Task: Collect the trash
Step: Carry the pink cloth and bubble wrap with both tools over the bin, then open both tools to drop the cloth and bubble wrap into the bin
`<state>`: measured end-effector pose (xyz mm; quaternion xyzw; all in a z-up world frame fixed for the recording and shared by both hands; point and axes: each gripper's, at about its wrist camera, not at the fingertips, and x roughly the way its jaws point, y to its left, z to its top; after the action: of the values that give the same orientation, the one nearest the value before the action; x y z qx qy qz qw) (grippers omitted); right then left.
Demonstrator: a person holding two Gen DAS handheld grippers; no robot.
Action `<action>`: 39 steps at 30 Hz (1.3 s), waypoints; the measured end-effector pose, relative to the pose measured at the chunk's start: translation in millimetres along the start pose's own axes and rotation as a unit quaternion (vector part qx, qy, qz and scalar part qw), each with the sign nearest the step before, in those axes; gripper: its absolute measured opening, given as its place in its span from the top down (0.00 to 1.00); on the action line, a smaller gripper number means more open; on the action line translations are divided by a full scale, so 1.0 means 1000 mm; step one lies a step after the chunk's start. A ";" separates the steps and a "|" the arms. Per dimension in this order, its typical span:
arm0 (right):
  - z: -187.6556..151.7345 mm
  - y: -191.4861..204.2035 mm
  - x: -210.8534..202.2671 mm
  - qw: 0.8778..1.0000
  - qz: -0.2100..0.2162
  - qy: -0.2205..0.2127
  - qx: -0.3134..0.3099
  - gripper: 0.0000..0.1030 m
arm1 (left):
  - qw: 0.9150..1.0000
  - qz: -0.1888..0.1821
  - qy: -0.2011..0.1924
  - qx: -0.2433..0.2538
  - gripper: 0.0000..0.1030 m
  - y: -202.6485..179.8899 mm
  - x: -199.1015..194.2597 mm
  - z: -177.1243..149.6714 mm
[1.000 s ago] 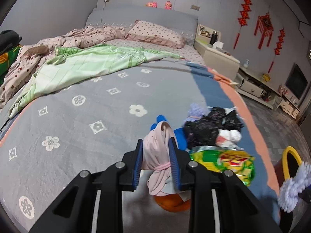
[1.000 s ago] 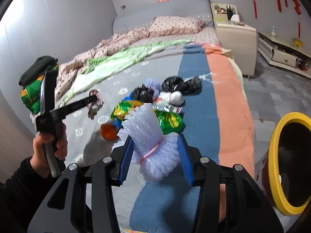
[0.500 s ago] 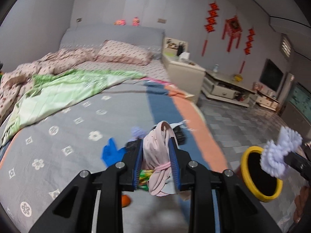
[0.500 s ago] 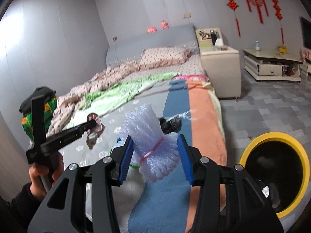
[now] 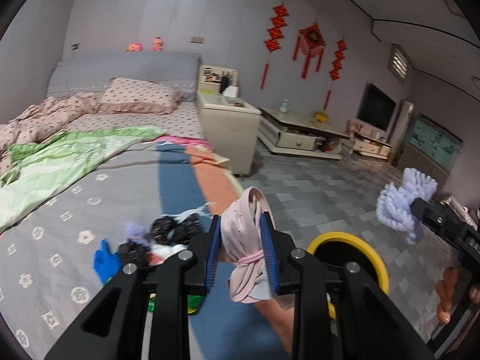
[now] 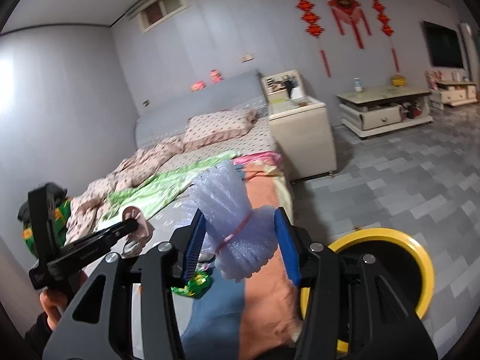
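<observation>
My left gripper (image 5: 241, 252) is shut on a pink cloth bundle (image 5: 247, 252) tied with a pink band, held up in the air over the bed's near corner. My right gripper (image 6: 240, 240) is shut on a tied bundle of pale lilac bubble wrap (image 6: 237, 228); the same bubble wrap (image 5: 405, 204) shows at the right of the left wrist view. A yellow-rimmed black bin (image 5: 381, 265) (image 6: 420, 258) stands on the floor below and beyond both grippers. More trash (image 5: 162, 237) lies in a heap on the bed: black bags, a blue piece, a green wrapper (image 6: 195, 285).
The bed (image 5: 75, 210) has a grey flowered cover with blue and orange stripes, a green quilt and a pillow. A cream bedside cabinet (image 5: 231, 126), a low TV unit (image 5: 300, 135) and grey tiled floor (image 5: 315, 192) lie beyond. A person's hand (image 6: 52, 303) holds the left gripper.
Both grippers have risen and swung right, away from the trash heap on the bed toward the floor side, each still holding its bundle. The yellow bin has come into fuller view.
</observation>
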<state>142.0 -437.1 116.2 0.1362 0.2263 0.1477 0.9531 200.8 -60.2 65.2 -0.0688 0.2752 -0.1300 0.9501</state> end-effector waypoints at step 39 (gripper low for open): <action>-0.023 -0.240 0.040 0.979 -0.151 0.039 0.133 0.54 | 0.980 -0.099 0.137 0.105 0.76 -0.182 0.191 -0.064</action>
<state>217.7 -640.1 2.4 0.2205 0.2993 -0.0240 0.9280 284.1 -292.1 -48.2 0.0234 0.3793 -0.2598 0.8877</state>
